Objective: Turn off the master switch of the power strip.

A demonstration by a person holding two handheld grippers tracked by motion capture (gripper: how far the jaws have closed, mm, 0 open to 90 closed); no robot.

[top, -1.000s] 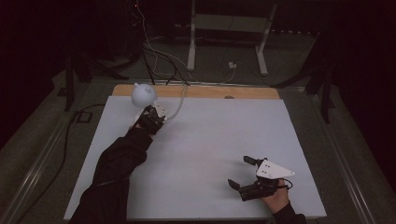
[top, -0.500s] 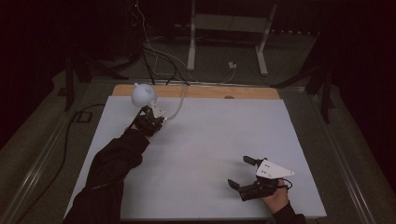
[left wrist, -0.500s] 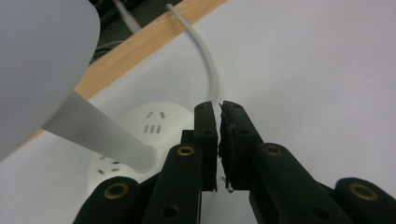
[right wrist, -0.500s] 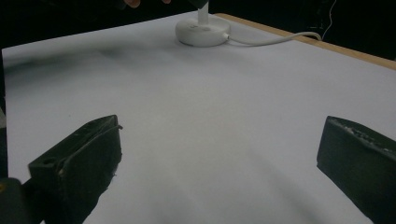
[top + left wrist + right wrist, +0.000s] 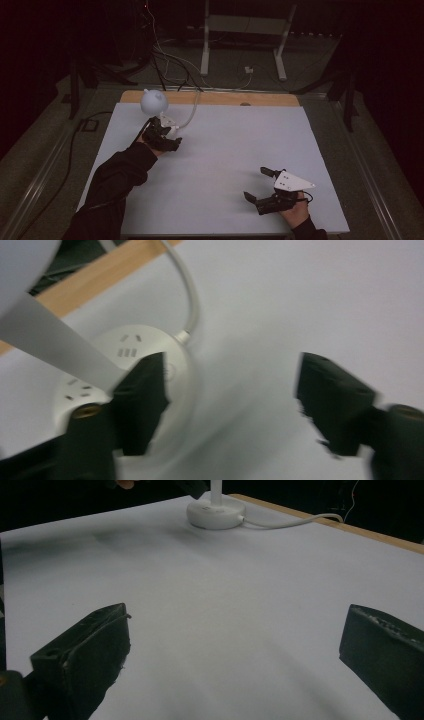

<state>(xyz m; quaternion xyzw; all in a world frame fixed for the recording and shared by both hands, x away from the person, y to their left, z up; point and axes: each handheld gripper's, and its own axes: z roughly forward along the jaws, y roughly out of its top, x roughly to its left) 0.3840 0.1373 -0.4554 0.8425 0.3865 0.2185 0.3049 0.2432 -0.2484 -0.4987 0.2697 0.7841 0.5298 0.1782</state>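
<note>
Where smooth table (image 5: 225, 165), round lamp base (image 5: 145, 370)

This looks like a lab or test room kept dark, not a home. A white-covered table (image 5: 220, 150) with a bare wooden edge (image 5: 210, 98) stands on grey carpet (image 5: 45, 165), and loose cables (image 5: 170, 60) run across the floor behind it to the metal legs of a stand (image 5: 205, 45). Dark curtains or walls close off the back, and 1 round white socket base (image 5: 215, 514) sits on the table.

Black sleeve (image 5: 117, 175), 2 black grippers, grey triangular plate (image 5: 291, 182) on right
</note>
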